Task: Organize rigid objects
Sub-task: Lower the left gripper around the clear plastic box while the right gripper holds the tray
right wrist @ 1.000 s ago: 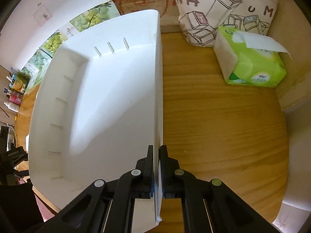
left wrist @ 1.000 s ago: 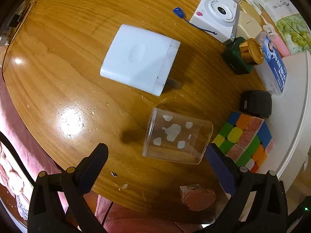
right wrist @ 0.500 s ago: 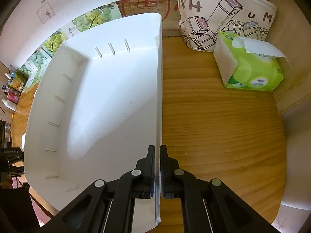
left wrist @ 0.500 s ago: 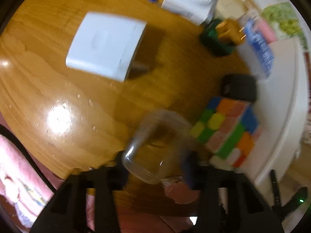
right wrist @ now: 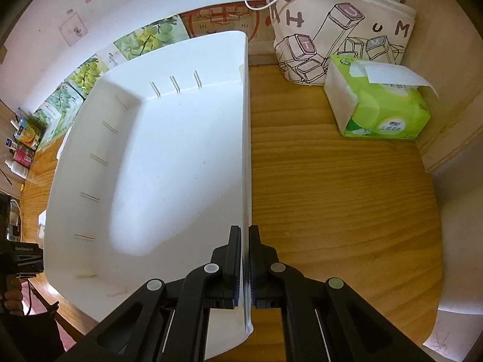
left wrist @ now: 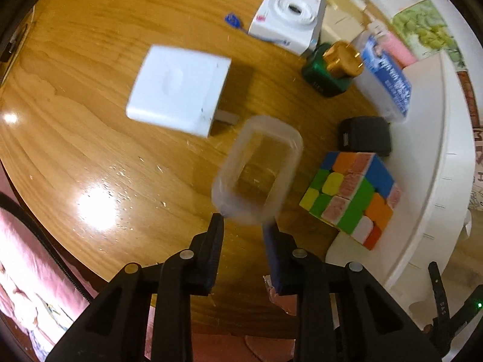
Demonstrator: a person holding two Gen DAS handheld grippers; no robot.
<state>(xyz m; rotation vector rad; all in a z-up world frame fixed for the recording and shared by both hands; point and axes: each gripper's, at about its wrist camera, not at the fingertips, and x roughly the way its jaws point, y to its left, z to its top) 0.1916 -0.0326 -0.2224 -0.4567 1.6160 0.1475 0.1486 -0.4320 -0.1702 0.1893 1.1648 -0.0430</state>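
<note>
Wooden surface (left wrist: 90, 138), glossy and crowded. Left gripper (left wrist: 244, 226) fingers (left wrist: 215, 232) have just closed on the near end of the clear plastic box (left wrist: 256, 169), lifted beside the puzzle cube (right wrist: 350, 193) side of things. Right gripper (right wrist: 245, 241) fingers pinch the white bin (right wrist: 169, 163) wall, steadying it. Best carry the box level over the cube, which sits just before the bin, and squeeze gently: thin walls may flex and slip.

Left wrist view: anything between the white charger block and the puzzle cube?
Yes: the clear plastic box, gripped by the left gripper, sits between white charger block and puzzle cube.
</note>
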